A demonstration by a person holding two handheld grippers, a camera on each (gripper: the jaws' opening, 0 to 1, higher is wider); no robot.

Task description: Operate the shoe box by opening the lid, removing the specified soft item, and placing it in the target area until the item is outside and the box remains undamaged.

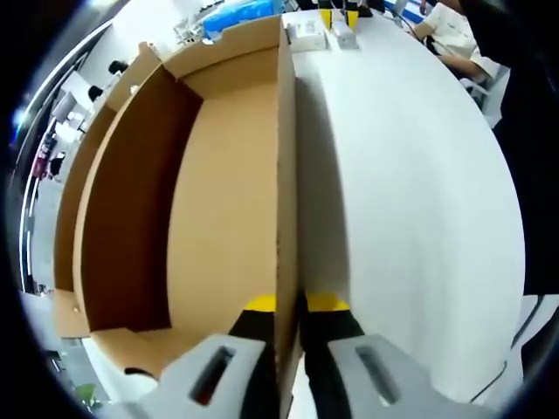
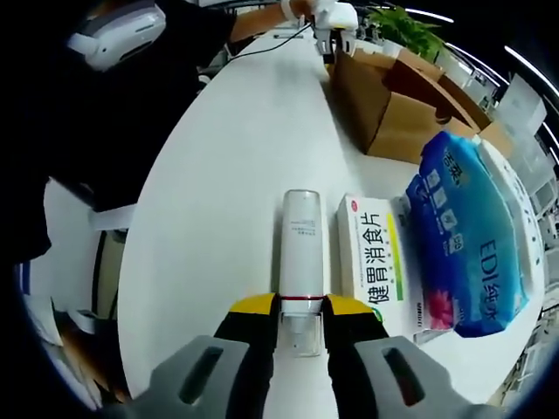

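My left gripper [image 1: 292, 305] pinches the shoe box [image 1: 175, 192] wall at the table [image 1: 410, 175] edge. My right gripper [image 2: 293, 307] straddles the white bottle [image 2: 301, 253], its long axis between my 2 jaws; the blue soft pack [image 2: 476, 244] lies just right.

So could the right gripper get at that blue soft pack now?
Probably not yet. The right gripper is closed around a white bottle, so its jaws are occupied. The blue pack lies uncovered on the table, beyond a white medicine box.
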